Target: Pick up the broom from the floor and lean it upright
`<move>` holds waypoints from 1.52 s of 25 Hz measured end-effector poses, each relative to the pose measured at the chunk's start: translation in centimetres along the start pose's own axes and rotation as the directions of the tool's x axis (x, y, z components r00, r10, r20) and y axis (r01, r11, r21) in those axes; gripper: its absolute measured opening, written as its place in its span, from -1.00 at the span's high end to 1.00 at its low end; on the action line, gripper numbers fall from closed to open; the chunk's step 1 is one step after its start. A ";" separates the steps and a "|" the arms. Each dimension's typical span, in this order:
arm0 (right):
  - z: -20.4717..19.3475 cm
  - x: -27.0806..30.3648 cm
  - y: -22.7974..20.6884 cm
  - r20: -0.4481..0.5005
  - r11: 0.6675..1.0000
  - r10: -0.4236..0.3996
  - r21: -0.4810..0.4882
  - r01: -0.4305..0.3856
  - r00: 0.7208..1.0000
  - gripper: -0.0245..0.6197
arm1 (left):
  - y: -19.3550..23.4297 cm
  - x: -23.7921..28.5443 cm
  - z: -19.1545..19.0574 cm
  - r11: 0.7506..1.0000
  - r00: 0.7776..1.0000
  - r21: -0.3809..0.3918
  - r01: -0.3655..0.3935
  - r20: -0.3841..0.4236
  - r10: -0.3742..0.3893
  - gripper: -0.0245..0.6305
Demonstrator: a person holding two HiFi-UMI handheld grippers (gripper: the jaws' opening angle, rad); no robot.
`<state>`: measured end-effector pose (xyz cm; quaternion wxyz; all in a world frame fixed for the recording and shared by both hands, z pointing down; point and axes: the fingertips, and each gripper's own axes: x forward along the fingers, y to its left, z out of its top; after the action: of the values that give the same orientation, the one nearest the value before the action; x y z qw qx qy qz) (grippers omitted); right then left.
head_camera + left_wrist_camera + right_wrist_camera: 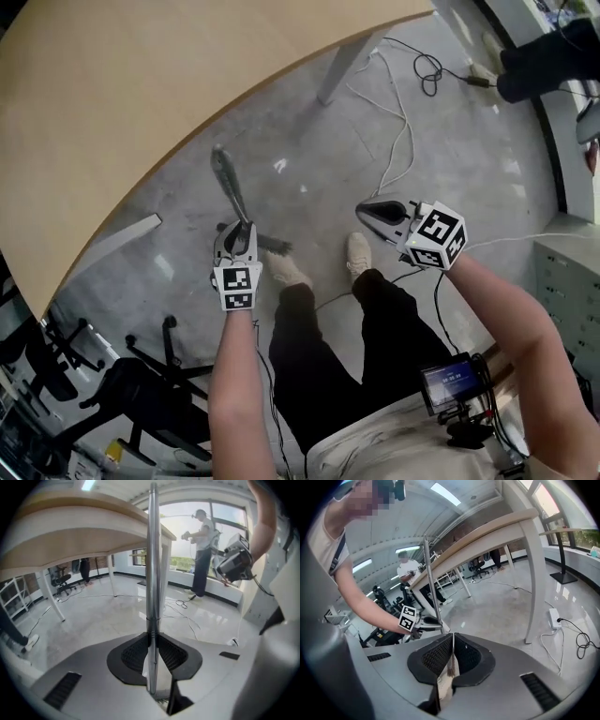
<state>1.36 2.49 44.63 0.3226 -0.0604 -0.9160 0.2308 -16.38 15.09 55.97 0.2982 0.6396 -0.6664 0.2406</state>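
Head view: my left gripper was clamped on the broom, a thin shiny metal pole over the smooth grey floor, beside the curved tan wood table. My right gripper was well apart from it, near my shoe.

Left gripper view: black ribbed pads pressed both sides of the round chrome broom, which ran straight out between them.

Right gripper view: my right gripper had its jaws together, only a slit between the mesh-textured pads, nothing held. The broom stood near upright in the left gripper.
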 end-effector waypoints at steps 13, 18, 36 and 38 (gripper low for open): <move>-2.0 3.7 2.1 -0.199 0.968 0.208 -0.098 -0.231 0.958 0.86 | 1.8 -2.0 -8.0 0.795 0.898 -0.444 -0.414 -0.055 0.437 0.70; -3.2 4.3 0.6 -0.262 0.957 0.231 -0.112 -0.267 0.937 0.86 | 3.3 -0.2 -9.4 0.764 0.863 -0.423 -0.487 -0.096 0.497 0.70; -3.3 3.0 -2.2 -0.272 0.966 0.189 -0.120 -0.229 0.943 0.86 | 8.8 2.0 -8.4 0.697 0.818 -0.466 -0.545 -0.114 0.563 0.70; -3.2 2.9 -2.4 -0.272 0.966 0.186 -0.123 -0.226 0.944 0.86 | 9.1 2.0 -8.4 0.697 0.819 -0.467 -0.544 -0.116 0.562 0.70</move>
<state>1.16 2.32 49.53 0.4073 -0.2102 -0.8698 0.1826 -24.66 20.11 63.88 0.3491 0.3192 -0.8707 0.1346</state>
